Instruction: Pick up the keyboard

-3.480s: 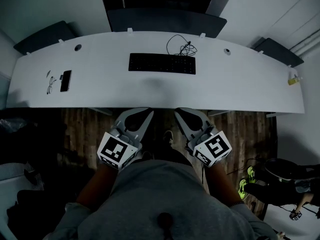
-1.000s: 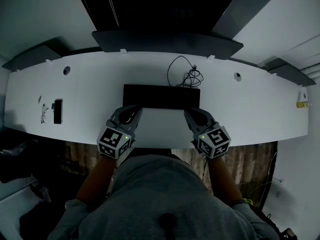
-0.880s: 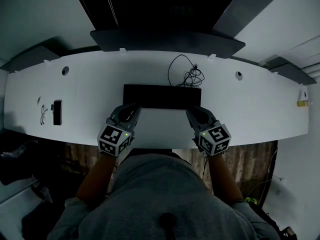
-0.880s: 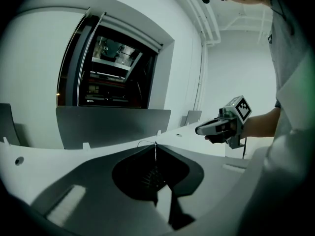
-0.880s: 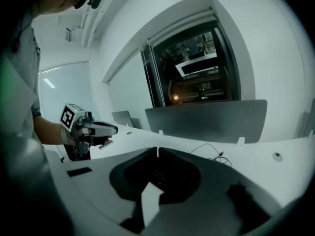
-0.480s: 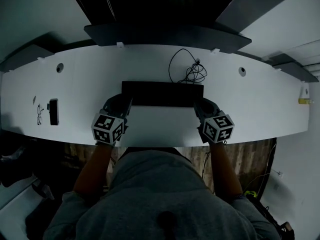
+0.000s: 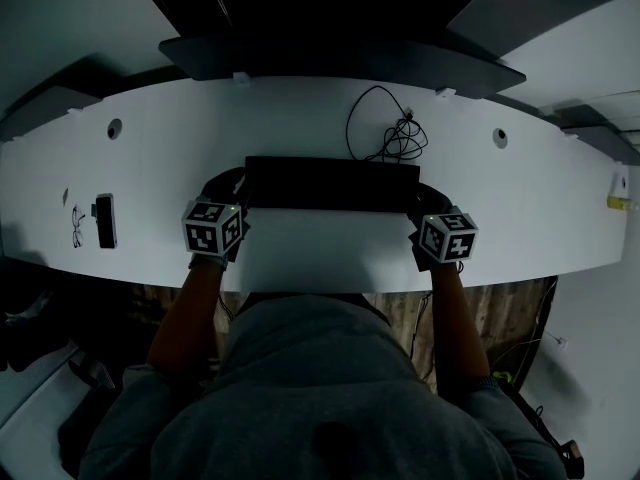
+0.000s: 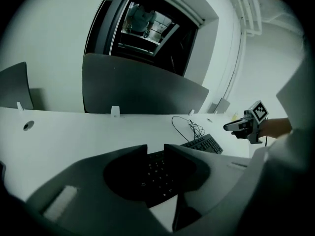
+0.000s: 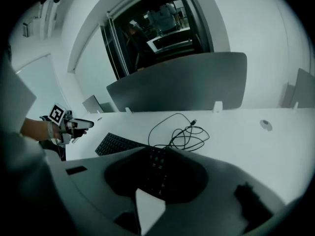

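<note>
A black keyboard (image 7: 332, 183) lies flat on the white desk (image 7: 180, 168). My left gripper (image 7: 234, 188) is at its left end and my right gripper (image 7: 424, 198) at its right end. In the left gripper view the jaws (image 8: 155, 150) are opening, a narrow gap between them, with the keyboard's (image 8: 158, 173) end keys seen through it and no pad pressing on them. In the right gripper view the jaws (image 9: 156, 151) are opening over the keyboard's (image 9: 117, 144) other end, which they do not grip.
A coiled black cable (image 7: 387, 133) lies just behind the keyboard. A phone (image 7: 104, 220) and glasses (image 7: 76, 213) rest at the desk's left, a small yellow item (image 7: 617, 201) at its far right. A dark partition (image 7: 340, 58) runs along the back edge.
Both grippers have moved forward, down and apart, from in front of the keyboard to its two ends. Their jaws, shut before, have begun to part.
</note>
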Available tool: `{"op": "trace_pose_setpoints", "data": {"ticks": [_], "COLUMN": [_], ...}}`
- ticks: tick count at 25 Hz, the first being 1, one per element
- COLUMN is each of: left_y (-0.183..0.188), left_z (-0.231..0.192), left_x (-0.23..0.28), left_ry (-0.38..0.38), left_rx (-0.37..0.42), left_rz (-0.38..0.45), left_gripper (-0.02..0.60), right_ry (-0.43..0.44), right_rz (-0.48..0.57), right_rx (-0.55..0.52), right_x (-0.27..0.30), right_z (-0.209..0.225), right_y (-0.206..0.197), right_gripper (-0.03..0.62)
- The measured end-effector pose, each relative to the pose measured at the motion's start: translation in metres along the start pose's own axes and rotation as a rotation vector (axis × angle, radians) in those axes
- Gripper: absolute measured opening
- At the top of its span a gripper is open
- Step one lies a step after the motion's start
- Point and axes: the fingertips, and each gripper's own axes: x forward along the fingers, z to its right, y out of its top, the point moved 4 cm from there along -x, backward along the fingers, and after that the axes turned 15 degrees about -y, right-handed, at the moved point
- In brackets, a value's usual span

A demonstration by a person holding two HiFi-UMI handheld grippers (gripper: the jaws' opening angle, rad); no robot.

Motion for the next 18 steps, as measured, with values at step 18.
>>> {"op": "trace_pose_setpoints", "data": {"ticks": [18], "left_y": [-0.043], "left_z": [-0.068], "left_x": [0.048], "left_ry": [0.054], "left_rx": [-0.212], "left_rz": [-0.142], "left_gripper": [0.213], "right_ry": [-0.067], "right_rz": [-0.178], "right_rx": [0.172], "right_x": [0.069], "right_z": [0.065], "right_y": [-0.037], "right_gripper": [0.222]}}
